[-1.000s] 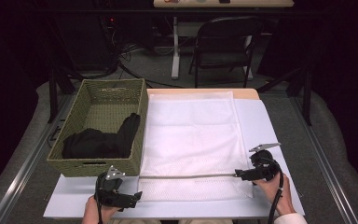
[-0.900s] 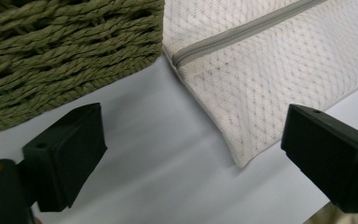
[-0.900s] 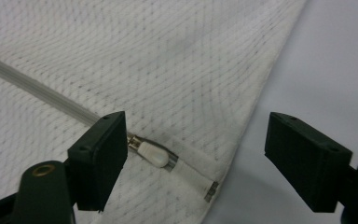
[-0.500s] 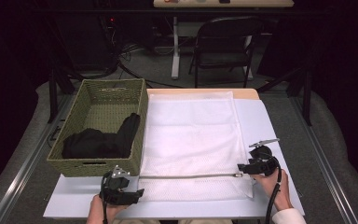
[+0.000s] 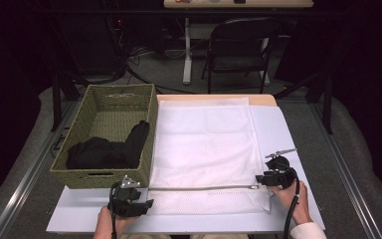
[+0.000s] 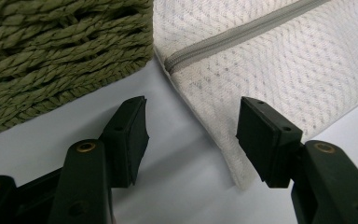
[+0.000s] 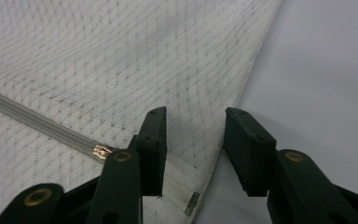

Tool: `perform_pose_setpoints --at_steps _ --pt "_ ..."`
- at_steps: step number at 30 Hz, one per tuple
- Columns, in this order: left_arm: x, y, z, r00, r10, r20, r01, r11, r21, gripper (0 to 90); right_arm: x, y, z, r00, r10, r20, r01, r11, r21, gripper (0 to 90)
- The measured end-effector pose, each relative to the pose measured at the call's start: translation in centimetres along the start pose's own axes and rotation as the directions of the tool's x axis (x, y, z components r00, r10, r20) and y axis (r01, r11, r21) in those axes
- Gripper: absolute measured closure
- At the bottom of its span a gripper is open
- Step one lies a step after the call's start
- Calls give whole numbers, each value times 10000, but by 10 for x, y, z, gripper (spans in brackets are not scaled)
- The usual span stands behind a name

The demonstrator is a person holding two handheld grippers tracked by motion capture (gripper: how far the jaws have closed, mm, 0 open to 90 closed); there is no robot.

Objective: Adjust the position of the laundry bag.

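at the mesh bag's (image 5: 204,149) near corners, both tongs (image 6: 191,135) (image 7: 193,149) half-closing, jaws apart, gripping nothing.

A white mesh bag (image 5: 204,144), dotted in a fine diamond weave, is being shown on a pale grey-white worktop (image 5: 288,129). Its zip (image 5: 199,188) is being seen as grey, with a brass-coloured pull (image 7: 102,151). An olive-green woven basket (image 5: 87,177) is being shown holding black cloth (image 5: 107,149). Both claws are being seen as black.
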State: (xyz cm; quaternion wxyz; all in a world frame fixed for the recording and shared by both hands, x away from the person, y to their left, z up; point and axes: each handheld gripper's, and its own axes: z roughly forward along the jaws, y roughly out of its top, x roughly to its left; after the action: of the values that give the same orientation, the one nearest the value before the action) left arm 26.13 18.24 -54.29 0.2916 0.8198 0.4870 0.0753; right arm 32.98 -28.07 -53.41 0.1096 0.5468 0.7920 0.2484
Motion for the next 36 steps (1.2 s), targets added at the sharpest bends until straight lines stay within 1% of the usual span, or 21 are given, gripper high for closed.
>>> perform_pose_setpoints --at_steps 3,6,8,9,10,12,13,14,17,19,22,23,24,25,28,29,30,31,32,33,36 --pt "0 1 2 10000 23 -3 -23 10000 17 419 1 0 0 9999 -84 75 84 10000 -33 627" --pt "0 1 4 10000 2 7 -2 10000 57 430 1 0 1 10000 -8 31 8 10000 9 648" --pt "-1 3 5 9997 216 -86 -215 9997 101 461 1 -1 3 9998 -93 154 92 9999 85 682" --pt "-1 3 5 9997 216 -86 -215 9997 101 479 1 -1 2 9999 -58 162 57 9999 88 694" --pt "-3 3 6 9993 266 -272 -265 9996 25 479 1 -1 2 9999 -58 162 57 9999 88 694" --pt "-5 3 6 9979 377 -528 -377 9993 13 552 1 -2 2 9998 44 186 -47 9999 113 737" --pt "-6 3 6 9969 497 -604 -498 9988 0 567 1 -3 2 9998 -28 212 27 10000 78 747" --pt "-6 3 6 9969 499 -615 -500 9988 -2 577 2 -3 2 9996 60 264 -63 9999 105 760" --pt "-6 3 6 9969 472 -635 -474 9989 -17 624 1 -3 2 9995 -48 310 47 10000 43 792" --pt "-5 3 6 9961 605 -647 -605 9982 21 663 1 -4 2 9994 15 349 -17 10000 47 833" --pt "-5 3 6 9962 690 -534 -688 9976 51 716 1 -5 2 9995 150 295 -150 9999 -1 863" --pt "-5 4 6 9960 750 -483 -748 9972 61 716 1 -5 2 9995 150 295 -150 9999 -1 863" --pt "-4 4 6 9961 805 -367 -803 9967 76 761 2 -5 2 9994 92 338 -90 9999 -55 871" --pt "-5 4 6 9969 729 -305 -727 9973 70 785 2 -5 2 9994 31 332 -29 10000 -45 875" --pt "-4 4 6 9971 746 -115 -746 9972 72 850 1 -5 1 9995 12 303 -10 10000 -78 878" --pt "-4 4 6 9966 812 -122 -811 9967 75 864 1 -6 1 9996 98 262 -97 9999 -50 879" --pt "-3 4 6 9970 767 -121 -766 9970 81 883 1 -6 1 9997 107 238 -105 9999 -90 879" --pt "-3 4 6 9970 767 -121 -766 9970 81 892 1 -6 1 9997 107 238 -105 9999 -90 879" --pt "-1 4 5 9979 649 34 -649 9979 74 897 2 -6 1 9997 118 228 -116 9999 -68 879" --pt "0 4 5 9984 563 71 -564 9984 100 898 2 -6 0 9997 101 212 -101 9999 -24 879" --pt "1 5 4 9984 542 164 -544 9984 136 899 2 -7 -1 9999 47 162 -47 10000 -27 879"
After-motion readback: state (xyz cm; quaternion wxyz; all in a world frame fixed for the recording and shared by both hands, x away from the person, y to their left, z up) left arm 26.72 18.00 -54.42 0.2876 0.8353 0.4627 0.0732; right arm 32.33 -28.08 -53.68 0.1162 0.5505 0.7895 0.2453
